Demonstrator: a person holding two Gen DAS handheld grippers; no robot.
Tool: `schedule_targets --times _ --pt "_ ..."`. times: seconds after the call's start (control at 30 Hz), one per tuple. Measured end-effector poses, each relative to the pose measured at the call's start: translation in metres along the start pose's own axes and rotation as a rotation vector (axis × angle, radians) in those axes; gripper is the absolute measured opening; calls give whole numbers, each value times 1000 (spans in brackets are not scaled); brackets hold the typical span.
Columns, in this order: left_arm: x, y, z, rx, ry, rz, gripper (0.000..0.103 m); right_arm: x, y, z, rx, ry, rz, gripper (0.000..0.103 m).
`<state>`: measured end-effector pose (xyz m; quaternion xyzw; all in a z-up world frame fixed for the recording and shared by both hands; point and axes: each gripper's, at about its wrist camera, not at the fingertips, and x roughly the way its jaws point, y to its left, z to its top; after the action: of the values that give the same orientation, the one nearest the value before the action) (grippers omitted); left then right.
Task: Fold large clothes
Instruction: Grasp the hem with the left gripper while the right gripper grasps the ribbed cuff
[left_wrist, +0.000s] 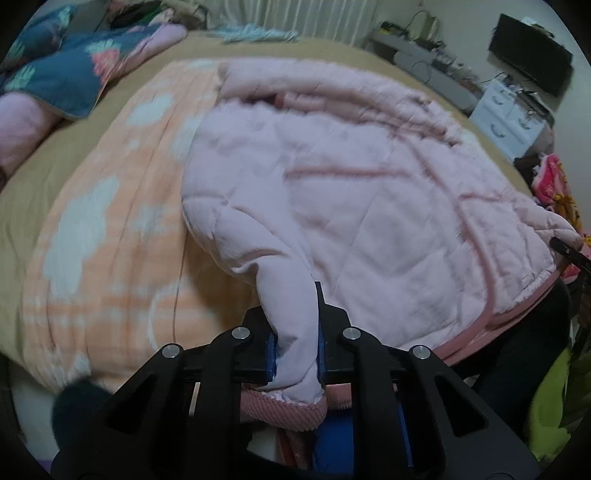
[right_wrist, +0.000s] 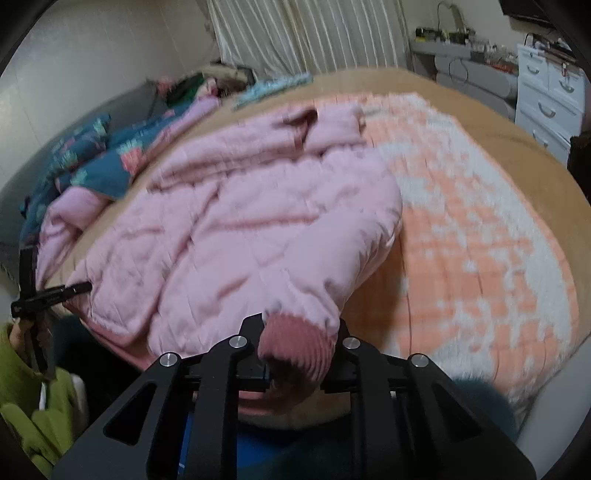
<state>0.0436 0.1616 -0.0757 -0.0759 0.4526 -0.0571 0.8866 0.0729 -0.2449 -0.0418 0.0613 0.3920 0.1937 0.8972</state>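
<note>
A: Left tongs (left_wrist: 295, 354)?
B: Closed on a pale sleeve of the pink jacket (left_wrist: 369, 206), which spreads ahead over the bed (left_wrist: 44, 192).
A: Right tongs (right_wrist: 299, 363)?
B: Clamped on the ribbed cuff (right_wrist: 295, 347). The white drawer unit (right_wrist: 550, 96) stands far beyond; contents hidden.

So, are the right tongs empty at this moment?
No, the right tongs are shut on the dark pink ribbed knit cuff of the pink quilted jacket.
</note>
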Motion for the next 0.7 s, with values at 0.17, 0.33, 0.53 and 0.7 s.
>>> schedule_targets --times 0.17,0.33,0.53,0.7 --pt "-17 -13 28 36 -63 -7 8 -13 3 33 7 -83 50 14" --pt "-29 -24 50 53 -114 -11 8 -20 4 58 16 -124 69 14" --pt "-40 -31 76 60 -176 -30 8 -19 -3 82 63 -160 99 14" --pt "-44 -35 99 61 -214 -30 8 -19 -7 97 86 -181 101 14"
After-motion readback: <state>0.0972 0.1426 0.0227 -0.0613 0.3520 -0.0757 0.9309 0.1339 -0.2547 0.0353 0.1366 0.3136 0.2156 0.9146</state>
